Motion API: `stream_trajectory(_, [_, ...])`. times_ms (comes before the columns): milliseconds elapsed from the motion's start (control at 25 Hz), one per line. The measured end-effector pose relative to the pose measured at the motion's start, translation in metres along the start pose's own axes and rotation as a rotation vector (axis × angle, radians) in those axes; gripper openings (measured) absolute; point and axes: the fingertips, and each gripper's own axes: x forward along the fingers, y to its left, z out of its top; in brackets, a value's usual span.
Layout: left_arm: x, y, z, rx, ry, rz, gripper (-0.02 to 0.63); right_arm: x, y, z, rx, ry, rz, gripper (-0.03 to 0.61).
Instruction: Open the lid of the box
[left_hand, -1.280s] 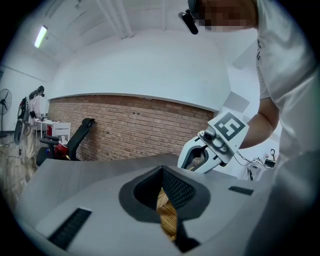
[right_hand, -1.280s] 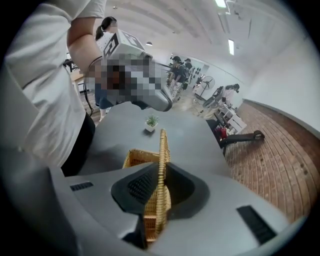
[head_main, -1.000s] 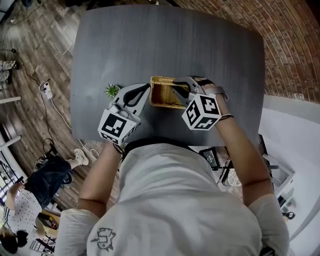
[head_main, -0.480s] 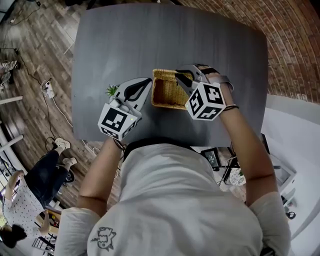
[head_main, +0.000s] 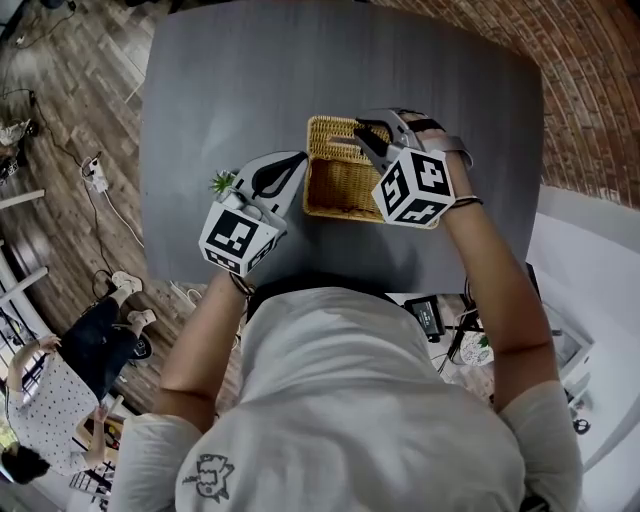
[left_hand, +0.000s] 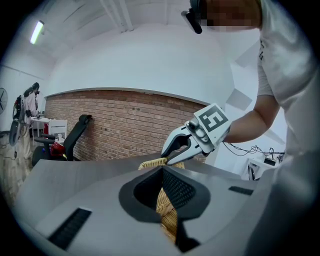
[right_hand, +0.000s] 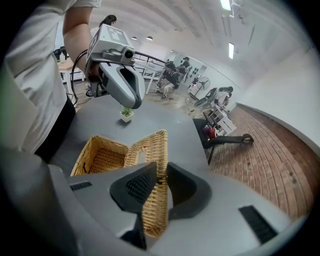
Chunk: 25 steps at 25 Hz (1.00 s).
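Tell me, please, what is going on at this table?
A person is opening a wicker box on the table with two grippers. The left gripper clamps one side wall of the box, and the right gripper has the lid raised upright. The right jaws have just been opening a little, with the lid between them.

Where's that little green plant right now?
In the head view, the small green potted plant stands on the grey table, left of the woven wicker box, beside the left gripper.
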Motion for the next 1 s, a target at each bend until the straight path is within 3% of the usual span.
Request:
stream_trajectory(640, [0.019,0.013,-0.023,-0.052,0.035,-0.002,0.011,0.035,-0.024,-0.028,0.044,0.023,0.019,0.087])
stream_trajectory(1000, [0.019,0.015,-0.020,-0.046,0.037,-0.004,0.011,0.030,-0.027,-0.026,0.066,0.017,-0.003,0.129])
